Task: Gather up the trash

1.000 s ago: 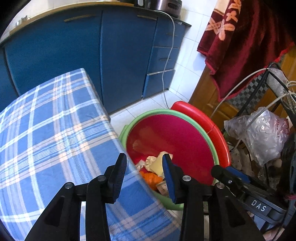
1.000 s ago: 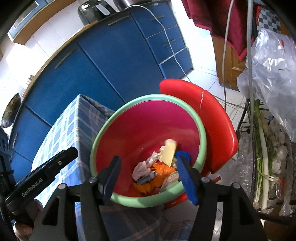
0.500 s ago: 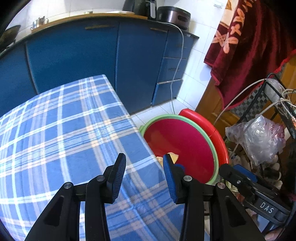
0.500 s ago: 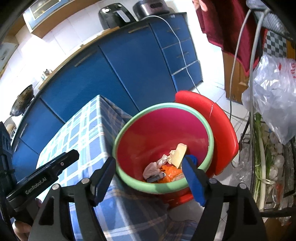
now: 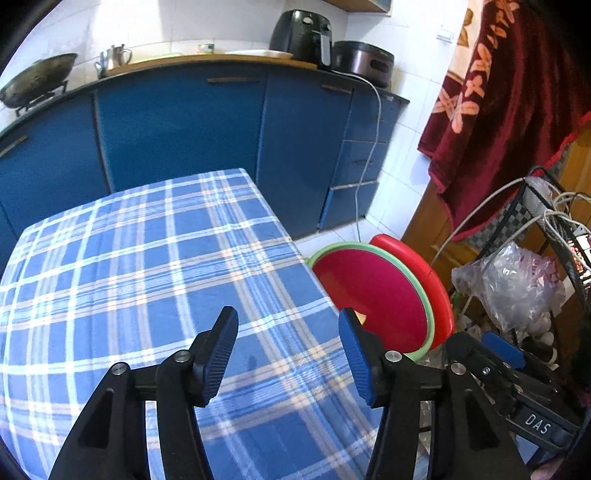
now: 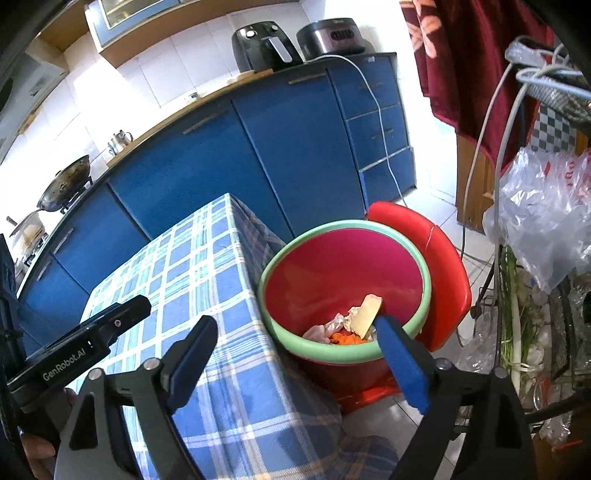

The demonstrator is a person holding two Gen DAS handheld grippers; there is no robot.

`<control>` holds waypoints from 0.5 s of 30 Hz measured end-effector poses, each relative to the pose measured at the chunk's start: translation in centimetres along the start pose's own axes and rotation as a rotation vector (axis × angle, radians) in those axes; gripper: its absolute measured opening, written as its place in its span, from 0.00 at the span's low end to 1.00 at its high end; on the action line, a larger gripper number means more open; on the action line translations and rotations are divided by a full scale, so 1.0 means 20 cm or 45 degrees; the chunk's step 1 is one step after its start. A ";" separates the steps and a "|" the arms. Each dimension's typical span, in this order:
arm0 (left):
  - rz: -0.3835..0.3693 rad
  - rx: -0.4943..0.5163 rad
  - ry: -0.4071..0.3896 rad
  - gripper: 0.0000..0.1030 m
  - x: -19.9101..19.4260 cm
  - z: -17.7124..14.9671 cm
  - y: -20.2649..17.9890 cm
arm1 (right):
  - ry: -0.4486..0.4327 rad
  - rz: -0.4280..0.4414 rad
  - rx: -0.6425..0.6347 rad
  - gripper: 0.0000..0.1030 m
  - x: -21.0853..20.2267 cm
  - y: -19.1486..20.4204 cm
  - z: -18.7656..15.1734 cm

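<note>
A red bin with a green rim [image 6: 424, 280] [image 5: 424, 306] stands on the floor beside the table's right edge, its red lid [image 6: 443, 258] [image 5: 424, 273] tipped open behind it. Inside lies trash [image 6: 351, 325]: a pale yellow slab, crumpled paper and orange scraps. My right gripper [image 6: 295, 343] hangs above the bin's near rim and the table corner; its jaws are opening and nothing is between them. My left gripper [image 5: 288, 332] is over the blue plaid tablecloth [image 5: 147, 277] near its right edge; its jaws are opening too, with nothing in them.
Blue kitchen cabinets [image 5: 184, 122] run along the back, with an air fryer [image 5: 303, 33] and a cooker [image 5: 364, 62] on the counter and a white cord hanging down. A wire rack with plastic bags [image 5: 517, 284] and leeks [image 6: 517, 325] stands at the right. A dark red towel [image 5: 509, 92] hangs above.
Both grippers have risen and drawn back from the bin toward the table, and both have spread their jaws wider. The bin now sits further off in both views.
</note>
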State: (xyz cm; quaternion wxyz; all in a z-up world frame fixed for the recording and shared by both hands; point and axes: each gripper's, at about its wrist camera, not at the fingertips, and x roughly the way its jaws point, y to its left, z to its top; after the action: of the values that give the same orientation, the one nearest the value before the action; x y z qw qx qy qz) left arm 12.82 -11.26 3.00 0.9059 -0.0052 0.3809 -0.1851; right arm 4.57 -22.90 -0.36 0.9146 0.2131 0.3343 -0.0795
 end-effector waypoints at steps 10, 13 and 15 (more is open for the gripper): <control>0.076 -0.052 -0.044 0.71 -0.18 -0.07 0.09 | -0.075 -0.047 -0.087 1.00 -0.13 0.11 -0.06; 0.092 -0.082 -0.051 0.71 -0.22 -0.10 0.12 | -0.087 -0.062 -0.123 1.00 -0.15 0.15 -0.08; 0.103 -0.095 -0.057 0.71 -0.25 -0.11 0.13 | -0.092 -0.074 -0.150 1.00 -0.17 0.17 -0.09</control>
State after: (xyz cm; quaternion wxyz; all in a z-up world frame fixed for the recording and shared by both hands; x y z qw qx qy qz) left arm 8.96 -6.81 4.35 0.9201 -0.0278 0.3669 -0.1340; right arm 1.94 -18.94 1.67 0.9343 0.1462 0.3113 -0.0938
